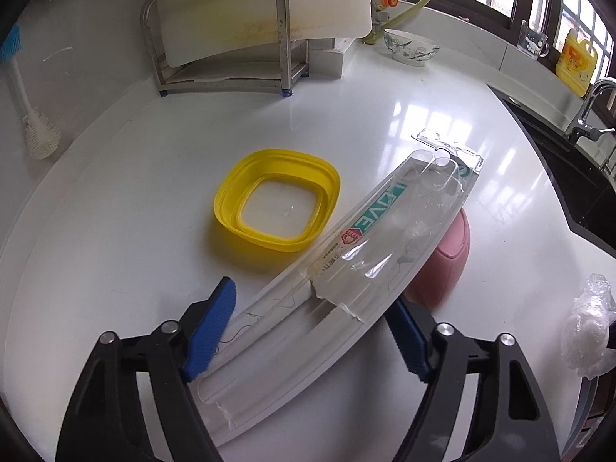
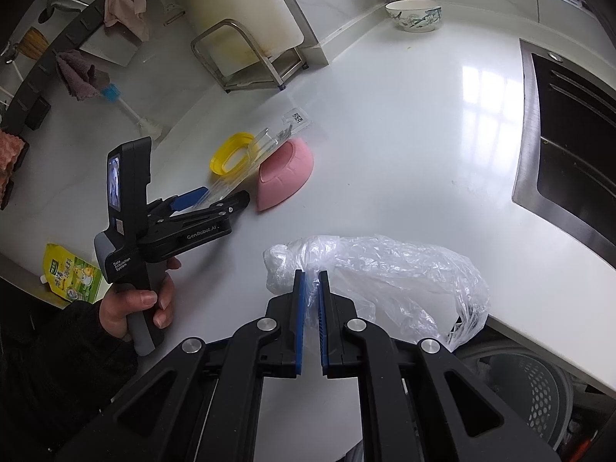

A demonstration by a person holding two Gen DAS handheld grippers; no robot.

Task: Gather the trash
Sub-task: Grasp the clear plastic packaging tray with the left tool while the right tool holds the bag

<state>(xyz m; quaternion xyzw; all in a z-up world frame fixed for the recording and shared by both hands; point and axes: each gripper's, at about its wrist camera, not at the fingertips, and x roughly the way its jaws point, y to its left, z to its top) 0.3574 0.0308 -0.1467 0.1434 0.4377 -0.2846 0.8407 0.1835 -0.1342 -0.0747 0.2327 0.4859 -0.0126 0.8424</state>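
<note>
A long clear plastic blister package (image 1: pixel 346 265) with a teal label lies slanted between the fingers of my left gripper (image 1: pixel 308 331), which grips its near end; it also shows in the right wrist view (image 2: pixel 246 165). My right gripper (image 2: pixel 311 281) is shut on a crumpled clear plastic bag (image 2: pixel 385 273) held over the counter's front edge. The bag also shows at the right edge of the left wrist view (image 1: pixel 585 323). The left gripper (image 2: pixel 208 200) shows in the right wrist view, held by a hand.
A yellow square plastic ring (image 1: pixel 277 200) and a pink bowl (image 2: pixel 285 177) lie on the white counter (image 1: pixel 115 231) by the package. A dish rack (image 1: pixel 223 57) and flowered bowl (image 2: pixel 414 15) stand behind. A sink (image 2: pixel 569 131) is right, a basket (image 2: pixel 539 385) below.
</note>
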